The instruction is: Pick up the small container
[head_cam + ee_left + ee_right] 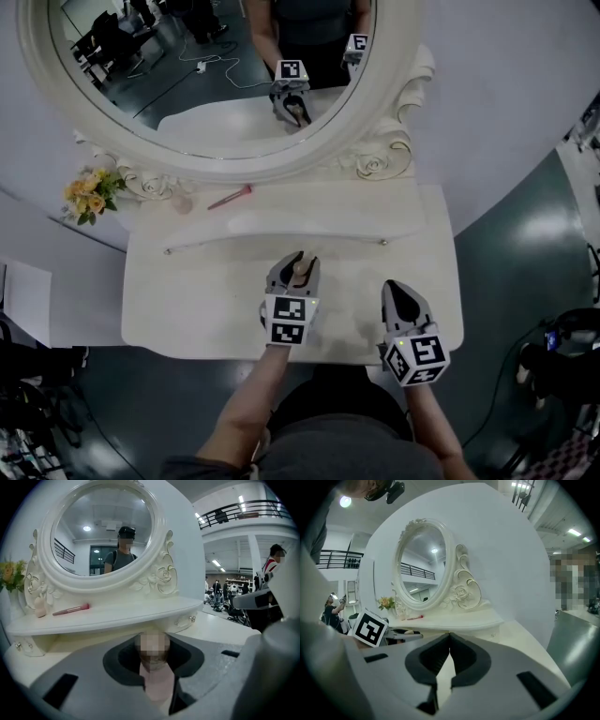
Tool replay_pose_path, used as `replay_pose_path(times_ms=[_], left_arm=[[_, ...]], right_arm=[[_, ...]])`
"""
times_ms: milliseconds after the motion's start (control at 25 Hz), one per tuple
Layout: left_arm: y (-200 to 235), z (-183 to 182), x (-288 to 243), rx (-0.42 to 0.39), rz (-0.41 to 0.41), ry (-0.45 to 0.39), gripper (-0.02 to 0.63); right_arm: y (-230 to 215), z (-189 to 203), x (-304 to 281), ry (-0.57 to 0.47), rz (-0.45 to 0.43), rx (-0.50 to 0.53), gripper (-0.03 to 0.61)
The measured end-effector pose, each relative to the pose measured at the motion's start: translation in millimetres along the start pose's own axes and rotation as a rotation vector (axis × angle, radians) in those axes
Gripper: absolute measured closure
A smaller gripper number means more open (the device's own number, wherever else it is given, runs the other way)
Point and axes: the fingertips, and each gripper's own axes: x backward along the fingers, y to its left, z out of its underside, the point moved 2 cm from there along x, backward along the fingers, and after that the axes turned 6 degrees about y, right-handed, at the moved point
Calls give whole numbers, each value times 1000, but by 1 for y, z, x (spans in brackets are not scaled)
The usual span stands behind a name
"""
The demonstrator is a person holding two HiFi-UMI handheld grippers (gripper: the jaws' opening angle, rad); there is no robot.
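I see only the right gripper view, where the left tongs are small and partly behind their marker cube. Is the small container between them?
Observer: Yes. The left gripper view shows the small container between the left tongs, with a jaw against each side.
Operator: Where on the table is it?
Observer: In the head view it is by the front edge of the table, about midway along it.
Operator: And my tongs?
Observer: The head view shows the right tongs to the right of the left tongs, apart from them, near the same edge.
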Motion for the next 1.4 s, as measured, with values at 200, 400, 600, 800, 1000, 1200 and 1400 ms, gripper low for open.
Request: replay_pose_path(times_ms=[200,400,600,800,1000,1200,1400], left_arm=[[-3,0,7,15,2,2,500],[-5,-8,18,3,-3,-3,500],[-7,-17,28,-3,1,-15,500],[-11,-30,42,-23,5,-41,500],[-17,-45,53,-41,10,-69,500],[-21,-55,64,-55,16,-99,500],[-26,-68,77,-65,27,-119,500]], right_arm=[[-4,1,4,1,-2,-2,575],[-3,-2,7,-9,-9,5,575],[-1,-6,9,-24,-21,18,575],[1,-10,15,-41,-29,31,575],[2,-13,19,-54,-38,45,575],[3,-17,24,-68,-45,59,575],[5,-20,28,-81,-54,69,575]])
